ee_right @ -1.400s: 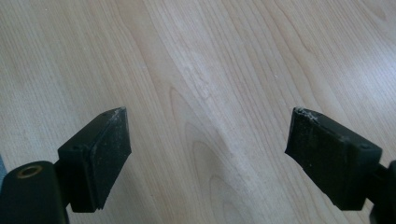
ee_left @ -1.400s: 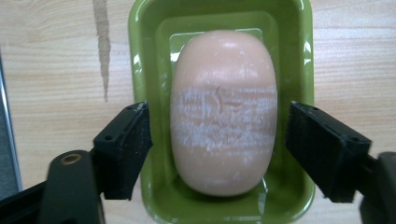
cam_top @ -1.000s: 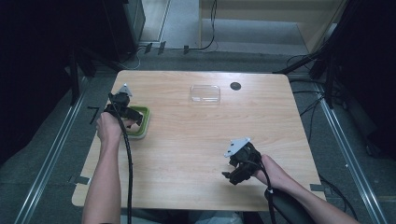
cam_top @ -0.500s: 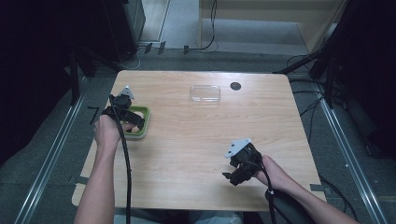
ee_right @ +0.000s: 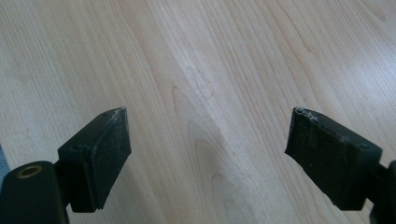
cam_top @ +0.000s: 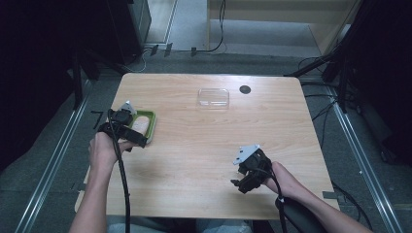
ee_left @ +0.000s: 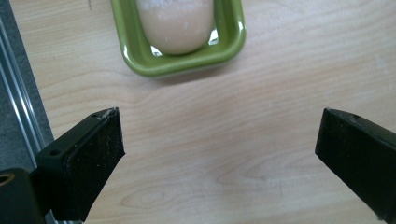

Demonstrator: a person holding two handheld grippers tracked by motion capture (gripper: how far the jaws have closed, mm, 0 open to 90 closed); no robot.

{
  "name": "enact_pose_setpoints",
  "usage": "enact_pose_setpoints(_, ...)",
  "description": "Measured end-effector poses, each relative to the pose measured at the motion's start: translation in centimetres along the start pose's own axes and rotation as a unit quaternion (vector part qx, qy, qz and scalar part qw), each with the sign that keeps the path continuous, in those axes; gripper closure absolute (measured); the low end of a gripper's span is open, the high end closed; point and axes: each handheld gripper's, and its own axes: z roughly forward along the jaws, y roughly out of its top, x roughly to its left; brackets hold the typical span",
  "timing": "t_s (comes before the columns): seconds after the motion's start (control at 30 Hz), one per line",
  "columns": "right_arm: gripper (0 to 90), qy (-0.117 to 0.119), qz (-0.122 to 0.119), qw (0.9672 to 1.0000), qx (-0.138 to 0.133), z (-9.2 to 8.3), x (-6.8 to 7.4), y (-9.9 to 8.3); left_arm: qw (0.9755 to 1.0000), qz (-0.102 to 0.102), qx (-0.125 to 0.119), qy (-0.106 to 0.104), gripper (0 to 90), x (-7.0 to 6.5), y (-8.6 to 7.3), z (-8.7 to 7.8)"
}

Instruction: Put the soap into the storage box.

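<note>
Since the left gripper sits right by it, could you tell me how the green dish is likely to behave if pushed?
The green dish looks glazed and rigid, so it would probably slide on the smooth table rather than tip, being low and wide. The pale food inside likely adds weight and might shift.

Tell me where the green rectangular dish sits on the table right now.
In the high view the green rectangular dish sits near the wooden table's left edge, beside the left gripper, holding a pale rounded lump.
</note>
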Motion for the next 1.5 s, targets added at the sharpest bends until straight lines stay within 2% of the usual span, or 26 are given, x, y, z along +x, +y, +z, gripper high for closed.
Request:
enact_pose_setpoints(0.2,14.0,-0.001,-0.001,1.0,-0.001,0.0,0.0,0.0,0.9997,0.022,0.009,-0.005,1.4,-1.0,-1.6,0.2)
enact_pose_setpoints(0.63,14.0,-0.004,-0.001,1.0,0.0,0.0,0.1,0.0,0.9989,0.04,0.022,-0.012,1.1,-2.2,-5.1,0.8)
enact_pose_setpoints(1.03,14.1,-0.004,0.0,1.0,0.002,0.0,0.2,0.0,0.9982,0.041,0.038,-0.019,1.1,-3.0,-8.7,2.3)
enact_pose_setpoints(1.3,14.1,-0.005,-0.003,1.0,0.001,-0.1,0.1,0.0,0.9975,0.044,0.049,-0.024,1.1,-3.4,-10.1,3.4)
enact_pose_setpoints(1.5,14.0,-0.006,-0.003,1.0,0.001,-0.1,0.1,-0.1,0.9977,0.045,0.044,-0.024,1.1,-3.4,-10.7,3.7)
